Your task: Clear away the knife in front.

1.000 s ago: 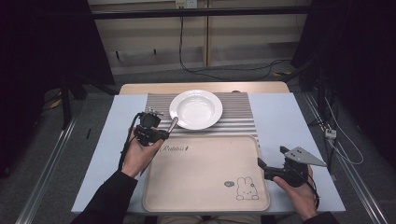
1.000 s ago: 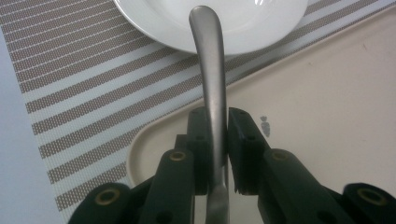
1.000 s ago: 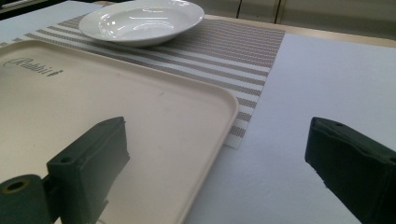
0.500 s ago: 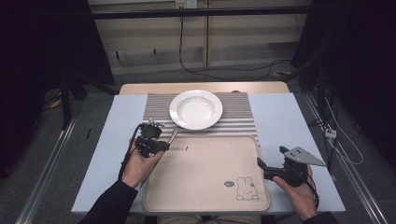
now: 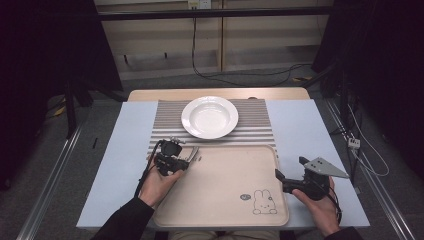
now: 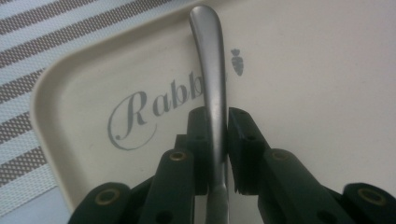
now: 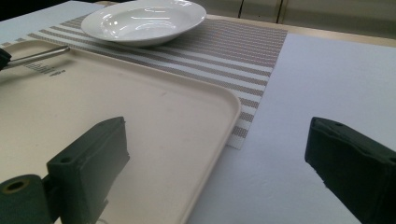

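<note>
1. Left gripper (image 5: 186, 159) sat at about 9 o'clock of the table, at the far-left corner of the beige tray (image 5: 225, 215); the person's left hand (image 5: 159, 179) held it from below.
2. In the left gripper view its jaws were pinched on a metal utensil handle (image 6: 211, 70), one pad on each side. The handle's rounded end pointed away from the camera, over the tray.
3. The utensil's working end was hidden behind the jaws; could not tell spoon from fork.
4. Under the handle the tray bore the script word "Rabbit" (image 6: 135, 119), partly covered, and a small carrot mark (image 6: 237, 61) just right of the handle.
5. Right gripper (image 5: 280, 179) was at about 4 o'clock, at the tray's right edge, held in the right hand (image 5: 320, 207), with its grey three-cornered plate (image 5: 324, 167) on top.
6. In the right gripper view its jaws stood spread wide with nothing between them, the left one above the tray, the right one above the pale blue table (image 7: 336, 79).
7. A white deep plate (image 5: 209, 117) stood at 12 o'clock on a striped placemat (image 5: 260, 127), empty, well apart from both grippers.
8. A rabbit drawing (image 5: 263, 202) marked the tray's near-right corner, about 5 o'clock.
</note>
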